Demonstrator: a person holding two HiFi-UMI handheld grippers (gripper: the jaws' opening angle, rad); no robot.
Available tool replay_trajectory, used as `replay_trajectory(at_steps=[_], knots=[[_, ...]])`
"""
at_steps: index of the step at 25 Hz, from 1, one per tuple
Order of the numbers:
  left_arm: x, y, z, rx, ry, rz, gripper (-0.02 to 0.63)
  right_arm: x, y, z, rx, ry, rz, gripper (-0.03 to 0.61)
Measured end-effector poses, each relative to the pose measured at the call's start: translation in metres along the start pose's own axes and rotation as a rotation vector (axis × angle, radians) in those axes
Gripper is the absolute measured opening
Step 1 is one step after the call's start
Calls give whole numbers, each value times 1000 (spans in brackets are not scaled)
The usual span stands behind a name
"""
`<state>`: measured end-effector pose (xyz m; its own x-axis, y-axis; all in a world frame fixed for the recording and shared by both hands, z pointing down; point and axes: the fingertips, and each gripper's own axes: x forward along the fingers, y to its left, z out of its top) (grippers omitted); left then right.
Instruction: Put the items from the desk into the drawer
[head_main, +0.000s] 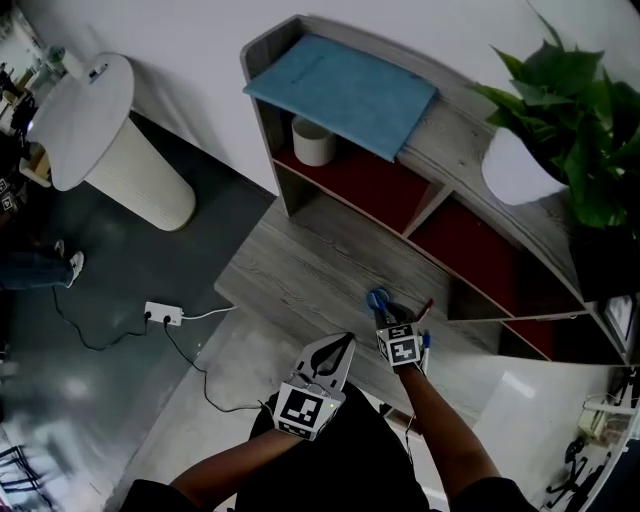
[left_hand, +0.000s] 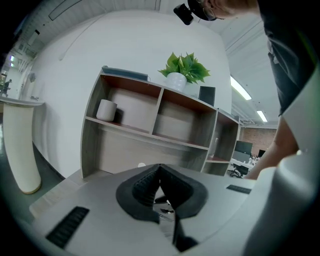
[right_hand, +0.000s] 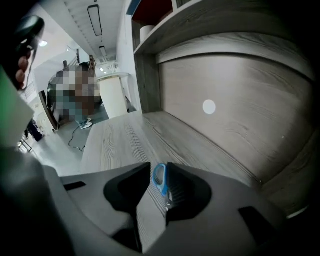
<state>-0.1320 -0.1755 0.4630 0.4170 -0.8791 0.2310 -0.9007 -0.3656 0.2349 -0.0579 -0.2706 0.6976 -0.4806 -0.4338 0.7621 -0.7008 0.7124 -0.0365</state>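
Observation:
Blue-handled scissors (head_main: 377, 298) stick out from the tips of my right gripper (head_main: 388, 312) over the grey wooden desk (head_main: 300, 265). In the right gripper view the blue handle (right_hand: 159, 179) stands on edge between the jaws, pressed against the right finger, so my right gripper (right_hand: 158, 175) is shut on it. A red pen (head_main: 426, 309) and a blue pen (head_main: 425, 341) lie just right of that gripper. My left gripper (head_main: 343, 343) hovers at the desk's near edge with its tips together (left_hand: 160, 167) and nothing in them. No drawer shows.
A shelf unit (head_main: 430, 215) stands on the desk's far side with a blue folder (head_main: 345, 90) on top, a white cup (head_main: 313, 140) inside and a potted plant (head_main: 575, 130). On the floor to the left are a white pedestal (head_main: 120, 150) and a power strip (head_main: 163, 314).

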Motion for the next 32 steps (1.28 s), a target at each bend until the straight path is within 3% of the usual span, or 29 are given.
replay_trajectory(at_steps=[10,15,24,32], knots=[[1,10,-1,-9,-10,62,12,45,-16,-24,-61,130,17,101],[-2,13,-1,-12,-14,89,12,58,-16,-29,-44,168,22,101],[-6,6,-1,-25,-11,96,12,77,-21,-39,-108,194,30,101],[-12,2,-6,-54,-4,86,12,76,-21,-36,-131,154,42,104]])
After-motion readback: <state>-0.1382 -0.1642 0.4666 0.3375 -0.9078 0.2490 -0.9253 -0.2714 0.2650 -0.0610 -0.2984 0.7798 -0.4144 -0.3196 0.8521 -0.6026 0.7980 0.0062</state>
